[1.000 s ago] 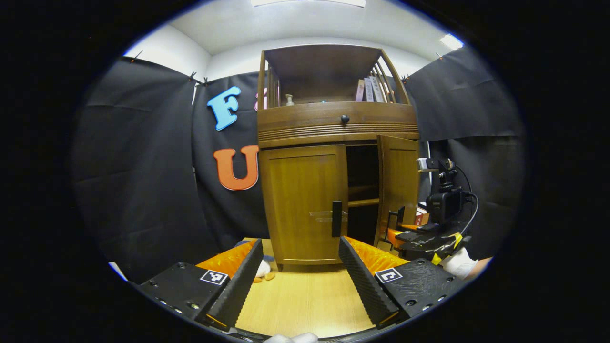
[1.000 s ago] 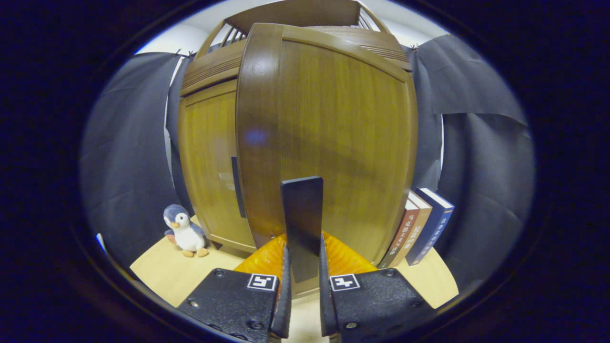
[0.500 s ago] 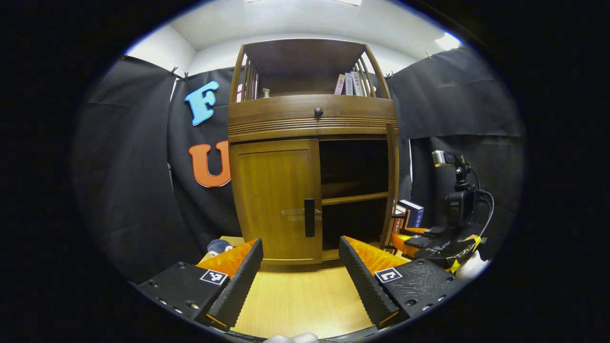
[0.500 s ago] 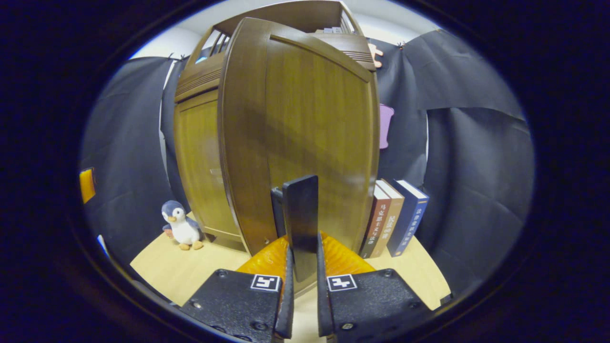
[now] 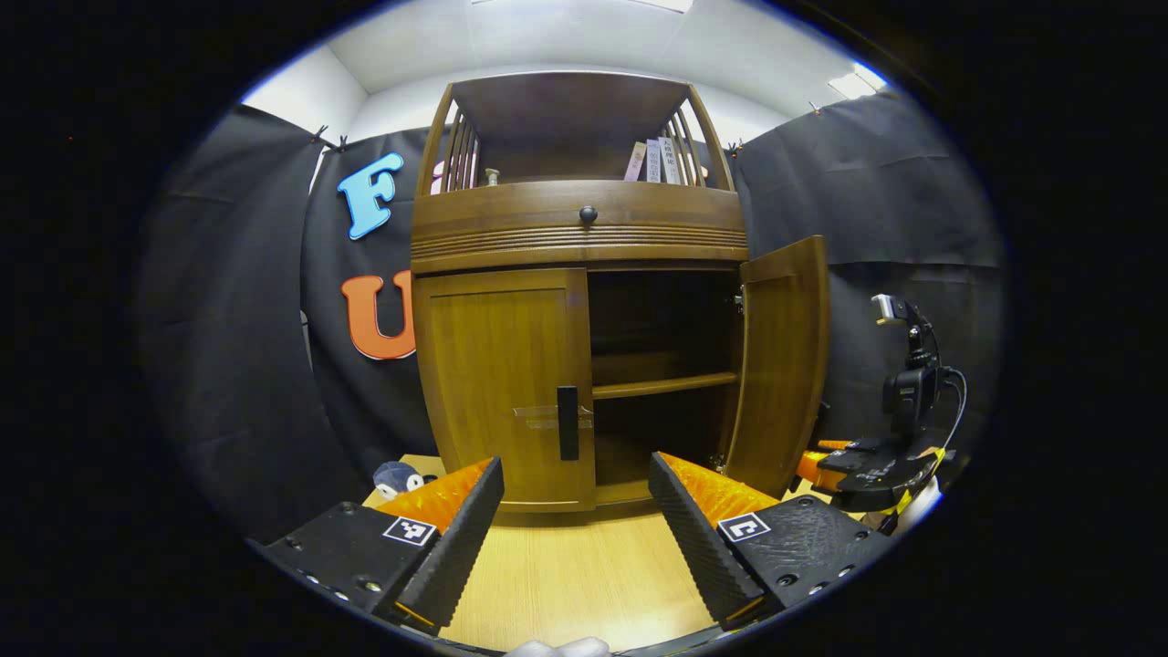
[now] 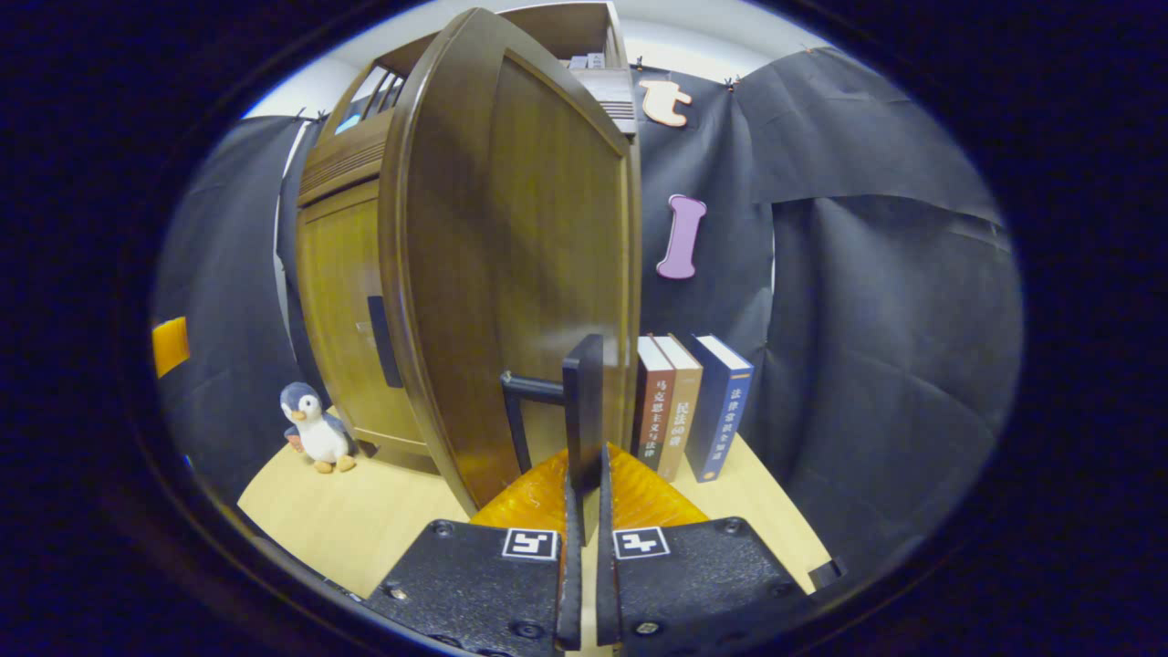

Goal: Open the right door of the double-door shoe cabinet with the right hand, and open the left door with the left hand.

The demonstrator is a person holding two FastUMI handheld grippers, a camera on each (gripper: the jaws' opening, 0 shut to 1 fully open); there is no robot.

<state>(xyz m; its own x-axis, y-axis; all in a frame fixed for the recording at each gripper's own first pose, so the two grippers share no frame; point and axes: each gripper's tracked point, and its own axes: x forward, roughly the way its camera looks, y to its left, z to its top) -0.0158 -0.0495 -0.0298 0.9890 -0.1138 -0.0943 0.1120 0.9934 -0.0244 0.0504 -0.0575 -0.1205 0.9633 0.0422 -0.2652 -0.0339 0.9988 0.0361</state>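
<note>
Shoe cabinet (image 5: 578, 239): wooden, standing on the table (image 5: 575, 584) toward its far edge, against the black cloth wall.

Top compartment: open shelf with slatted sides. Holds a few upright books (image 5: 652, 161) at its right end and a small pale object (image 5: 493, 175) at its left end, too small to identify. Below it, a drawer front with a round dark knob (image 5: 589, 214).

Lower compartment, right half: exposed. One shelf board (image 5: 664, 386) crosses it at mid-height. Interior dark; no contents can be made out above or below the board.

Lower compartment, left half: covered by the left door (image 5: 500, 388), flush and closed, with a dark vertical handle (image 5: 568, 422) near its inner edge.

Right door (image 5: 777, 360): swung out wide to the right, past square to the cabinet front. Its handle (image 6: 584, 411) is clamped between the fingers of the right gripper (image 6: 582, 511), jaws narrowed onto the bar.

Left gripper (image 5: 577, 511): in front of the cabinet, above the table, jaws wide apart with nothing between them, apart from the left door's handle.

Beside the cabinet, right: three books (image 6: 689, 406) standing upright on the table, next to the open door.

Beside the cabinet, left: a toy penguin (image 6: 313, 436) near the table's left edge.
</note>
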